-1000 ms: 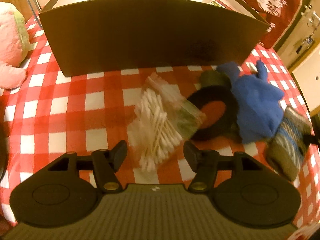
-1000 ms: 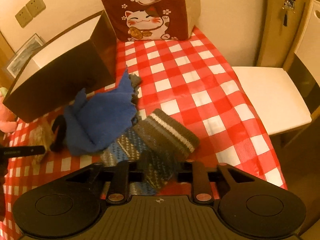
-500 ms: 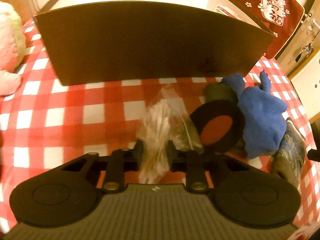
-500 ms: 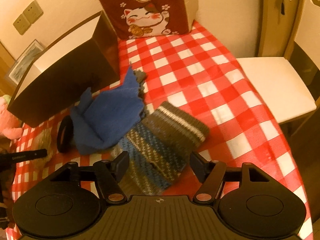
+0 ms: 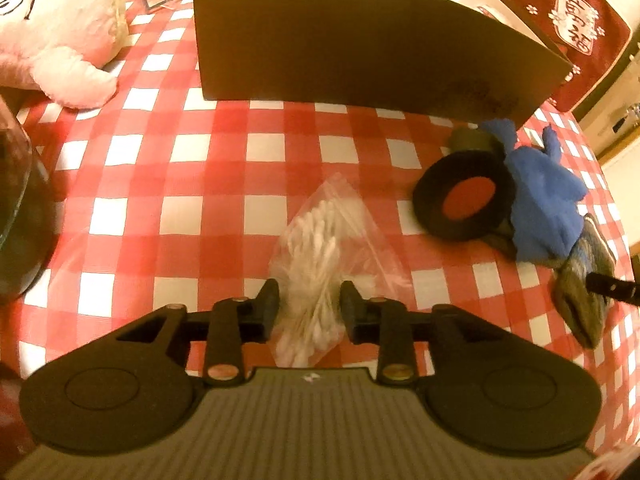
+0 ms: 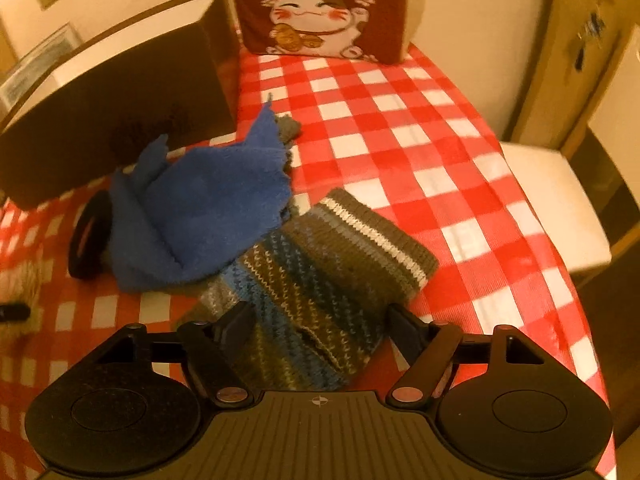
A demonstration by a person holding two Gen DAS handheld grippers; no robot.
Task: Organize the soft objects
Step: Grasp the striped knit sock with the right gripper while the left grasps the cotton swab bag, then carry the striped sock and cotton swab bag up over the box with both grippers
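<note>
A clear bag of cotton swabs (image 5: 320, 240) lies on the red checked tablecloth (image 5: 200, 184), and my left gripper (image 5: 310, 306) is shut on its near end. To the right sit a black tape ring (image 5: 464, 204), a blue fleece cloth (image 5: 540, 208) and a striped knit sock (image 5: 580, 292). In the right wrist view the striped knit sock (image 6: 320, 280) lies partly under the blue fleece cloth (image 6: 200, 208). My right gripper (image 6: 320, 324) is open, one finger on each side of the sock's near end.
A brown cardboard box (image 5: 360, 48) stands behind the objects, with a pink plush toy (image 5: 60, 32) to its left. A dark glass vessel (image 5: 16, 220) is at the left edge. A cat-print cushion (image 6: 320, 8) stands at the back. A white chair seat (image 6: 552, 200) is beyond the table's right edge.
My left gripper shut on the swab bag and drew it left, away from the tape ring. My right gripper opened off the knit sock and now straddles it.
</note>
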